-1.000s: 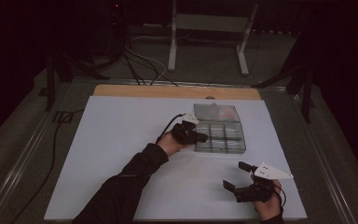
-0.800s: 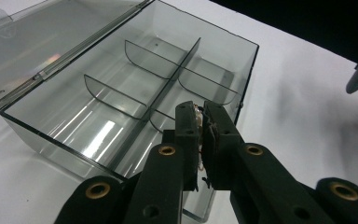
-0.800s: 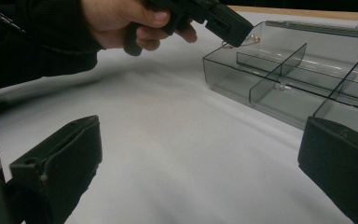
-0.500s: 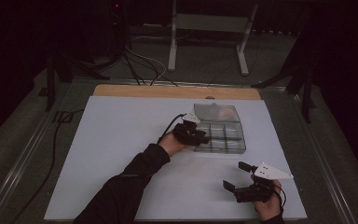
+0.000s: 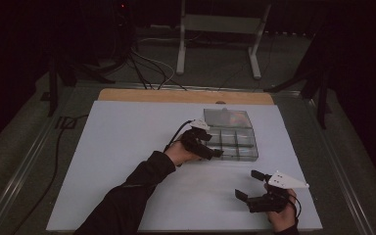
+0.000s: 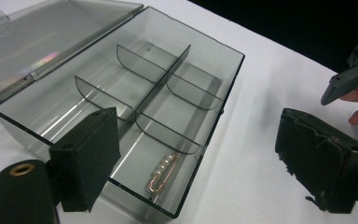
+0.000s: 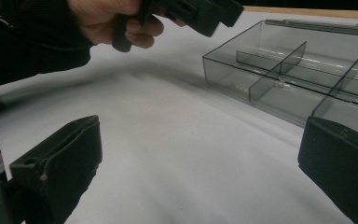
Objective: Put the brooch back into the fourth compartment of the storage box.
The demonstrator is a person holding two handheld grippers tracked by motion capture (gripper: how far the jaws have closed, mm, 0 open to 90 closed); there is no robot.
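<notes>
Item: clear smoky-grey plastic divided box (image 5: 232,140), lid open, holding one gold-wire pearl hairpin (image 6: 162,171); two hand-held black tongs in attendance.

Detail: Left tongs (image 6: 205,172) spread and empty, poised over the box's near corner; the hairpin lies just ahead of them and slightly toward their left jaw, in the nearest compartment against its side wall, its long axis running away from the tongs and slanting a little right. Right tongs (image 5: 250,184) likewise spread and empty, held low over the white table (image 5: 127,147), well apart from the box, which lies ahead and to their right. The left hand is clearly the nearer to the pin. Clear hinged lid (image 6: 37,42) laid back beyond the box. No brand, label or writing legible.
</notes>
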